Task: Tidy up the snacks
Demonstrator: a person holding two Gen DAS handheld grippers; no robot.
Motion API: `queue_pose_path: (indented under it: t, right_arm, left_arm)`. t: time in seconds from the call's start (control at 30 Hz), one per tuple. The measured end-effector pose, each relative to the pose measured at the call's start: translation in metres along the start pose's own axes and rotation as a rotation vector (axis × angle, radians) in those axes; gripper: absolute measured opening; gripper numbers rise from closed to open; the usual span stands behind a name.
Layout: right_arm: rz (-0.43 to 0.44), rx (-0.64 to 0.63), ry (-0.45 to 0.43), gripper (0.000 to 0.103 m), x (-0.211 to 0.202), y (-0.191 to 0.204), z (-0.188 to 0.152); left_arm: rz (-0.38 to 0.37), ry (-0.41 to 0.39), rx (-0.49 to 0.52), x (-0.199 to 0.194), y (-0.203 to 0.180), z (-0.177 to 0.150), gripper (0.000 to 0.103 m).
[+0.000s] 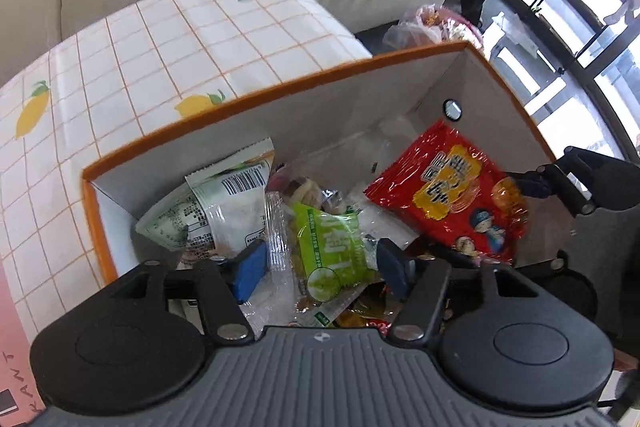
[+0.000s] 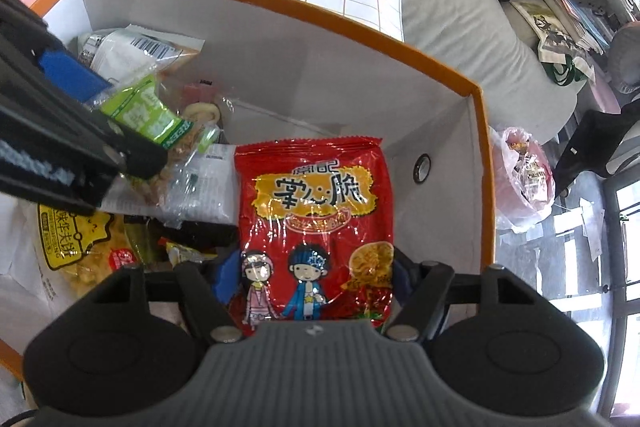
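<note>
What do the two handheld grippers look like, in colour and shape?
Both look alike. The left gripper and the right gripper each have a grey ribbed body at the bottom, flanked by two round black housings. Black link arms with silver rivets lead to the fingers, which carry blue pads. A small round mark sits on the top edge of each ribbed body. No cables or sleeves are visible.

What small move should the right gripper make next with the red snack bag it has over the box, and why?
Probably open the right gripper and drop the red foil snack bag. It is clamped between the blue pads, already inside the orange-rimmed white box, over its barer right side, away from the left gripper, which grips the green-labelled clear snack packet over the pile.
</note>
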State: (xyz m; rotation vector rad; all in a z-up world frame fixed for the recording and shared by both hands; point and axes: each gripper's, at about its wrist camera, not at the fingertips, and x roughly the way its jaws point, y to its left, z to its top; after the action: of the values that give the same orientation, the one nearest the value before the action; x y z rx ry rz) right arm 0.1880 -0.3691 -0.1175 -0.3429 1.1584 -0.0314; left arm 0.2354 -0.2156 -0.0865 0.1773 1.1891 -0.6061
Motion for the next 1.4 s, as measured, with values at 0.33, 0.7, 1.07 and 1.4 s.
queue_pose_path:
  t: [0.33, 0.7, 1.07, 1.4]
  right_arm:
    - [-0.051, -0.049, -0.009, 0.093, -0.035, 0.007, -0.001]
    - [-0.08, 0.105, -0.186, 0.096, -0.123, 0.01, -0.014]
    - [-0.023, 0.344, -0.513, 0.096, -0.222, 0.049, -0.059]
    - [-0.023, 0.422, -0.672, 0.097, -0.271, 0.094, -0.106]
  left_arm:
    - [0.028, -0.121, 0.064, -0.067, -0.013, -0.014, 0.079]
    - [0.142, -0.319, 0.16, -0.148, -0.022, -0.053, 0.079]
    - [0.227, -0.573, 0.101, -0.225, -0.015, -0.121, 0.079]
    - [0.404, -0.719, 0.057, -0.253, -0.023, -0.178, 0.084]
